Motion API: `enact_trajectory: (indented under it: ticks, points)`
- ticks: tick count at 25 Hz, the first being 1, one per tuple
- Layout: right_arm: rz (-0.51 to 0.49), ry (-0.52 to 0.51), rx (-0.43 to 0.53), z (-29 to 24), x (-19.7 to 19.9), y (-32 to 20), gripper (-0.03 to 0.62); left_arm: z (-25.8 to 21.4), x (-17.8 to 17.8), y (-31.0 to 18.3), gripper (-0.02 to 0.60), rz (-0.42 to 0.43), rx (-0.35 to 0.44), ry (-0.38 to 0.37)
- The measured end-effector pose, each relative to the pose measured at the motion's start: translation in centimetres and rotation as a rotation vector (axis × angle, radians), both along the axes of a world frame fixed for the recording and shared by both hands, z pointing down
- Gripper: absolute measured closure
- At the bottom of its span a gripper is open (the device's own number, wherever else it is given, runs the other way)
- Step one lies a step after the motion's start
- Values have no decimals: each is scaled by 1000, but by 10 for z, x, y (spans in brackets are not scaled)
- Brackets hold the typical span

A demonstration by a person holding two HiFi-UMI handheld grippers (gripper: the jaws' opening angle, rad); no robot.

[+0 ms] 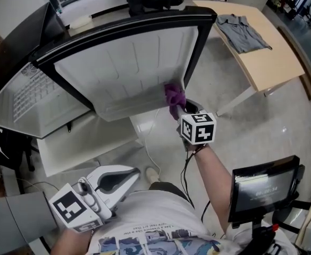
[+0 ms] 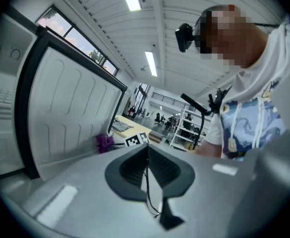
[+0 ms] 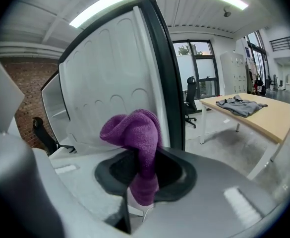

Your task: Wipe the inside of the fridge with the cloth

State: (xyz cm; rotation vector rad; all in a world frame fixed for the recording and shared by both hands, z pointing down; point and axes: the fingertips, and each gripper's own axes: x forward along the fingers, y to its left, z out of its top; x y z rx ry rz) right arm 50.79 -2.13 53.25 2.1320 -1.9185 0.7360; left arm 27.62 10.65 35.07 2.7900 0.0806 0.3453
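The fridge stands open, its white-lined door (image 1: 128, 68) swung wide with a black rim. A purple cloth (image 1: 174, 98) is pinched in my right gripper (image 1: 183, 108) and rests against the lower right corner of the door's inner lining. In the right gripper view the cloth (image 3: 137, 148) bunches up out of the shut jaws, close to the door's edge (image 3: 159, 73). My left gripper (image 1: 127, 177) hangs low by the person's body, jaws shut with nothing between them. From the left gripper view the door lining (image 2: 70, 118) and the purple cloth (image 2: 104, 143) show far off.
The fridge body with shelves (image 1: 33, 97) lies at the left, and a white drawer (image 1: 86, 145) sits below the door. A wooden table (image 1: 261, 41) with a grey shirt (image 1: 243, 31) stands at the right. A black monitor (image 1: 261, 187) is near my right arm.
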Motion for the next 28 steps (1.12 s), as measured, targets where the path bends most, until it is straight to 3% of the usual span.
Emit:
enact_trajectory:
  ticks: [3,7,15,21,28]
  points:
    - [-22,7,33,-13,-10,4,516,0,-2,1,574,-6,-1,1]
    - [-154,9,40,-19,-59,5,516,-1,-10,2,574,-27,3,3]
    - [-381,-46,-89,32,-163,0,516,-6,-42,-2,574,-96,14,4]
    - [-405,-90,-208,71,-186,-30,516,-13,-74,-8,574,-190,-12,3]
    - [-441,-254,-228,69,-232,-72,516,-6,-113,-23,574,-280,17,-17]
